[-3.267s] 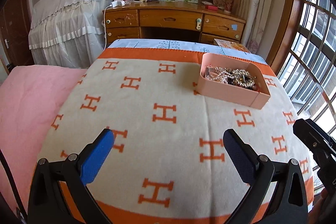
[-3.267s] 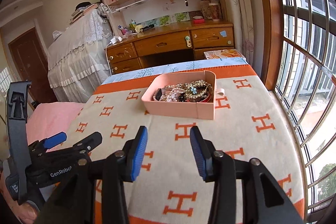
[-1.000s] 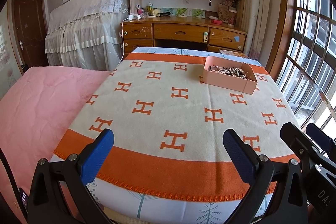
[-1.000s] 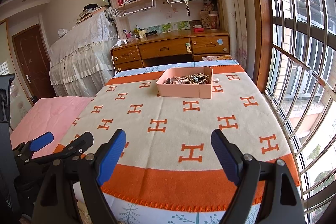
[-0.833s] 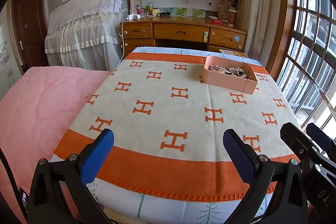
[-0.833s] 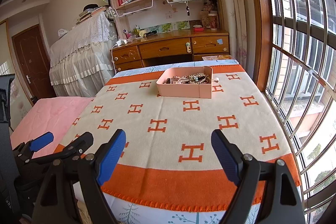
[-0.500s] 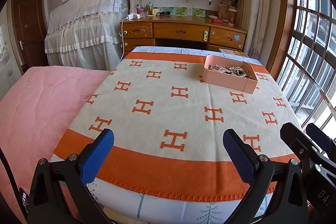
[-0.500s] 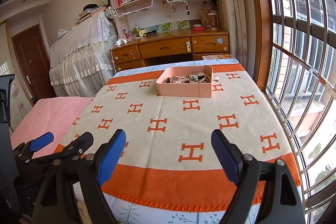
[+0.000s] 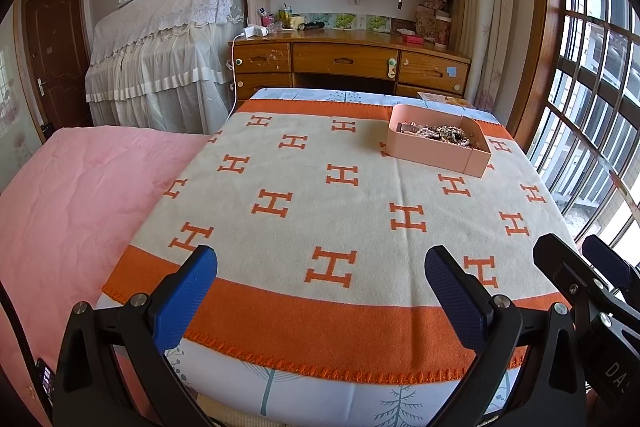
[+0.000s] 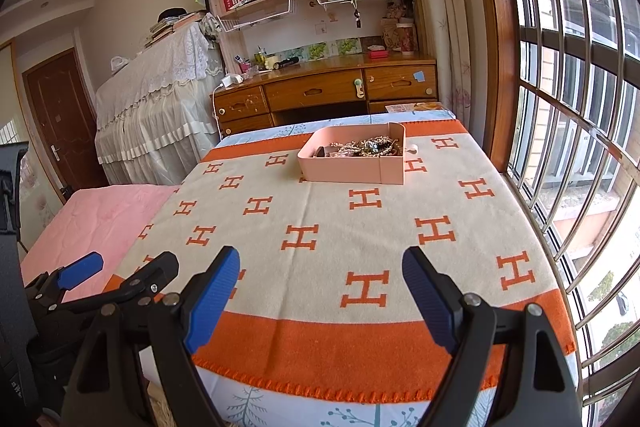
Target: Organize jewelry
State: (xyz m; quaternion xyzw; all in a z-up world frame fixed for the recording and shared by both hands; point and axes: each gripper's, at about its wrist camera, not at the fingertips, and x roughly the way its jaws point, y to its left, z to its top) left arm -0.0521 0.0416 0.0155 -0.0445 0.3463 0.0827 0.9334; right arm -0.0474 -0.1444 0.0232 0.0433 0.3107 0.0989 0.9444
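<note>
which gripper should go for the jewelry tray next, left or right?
Right, probably. The pink rectangular tray of tangled jewelry lies nearly straight ahead of the open right hand-held gripper; from the open left hand-held gripper the tray sits off to the right. Both are empty and well short of it.

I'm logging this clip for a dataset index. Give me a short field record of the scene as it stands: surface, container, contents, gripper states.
surface: beige blanket with orange H pattern
container: pink rectangular tray, far side of the blanket, nearer the window
contents: tangled heap of beaded and metal jewelry inside the tray
left gripper: open, empty, at the blanket's near edge
right gripper: open, empty, near edge
contact with tray: none
</note>
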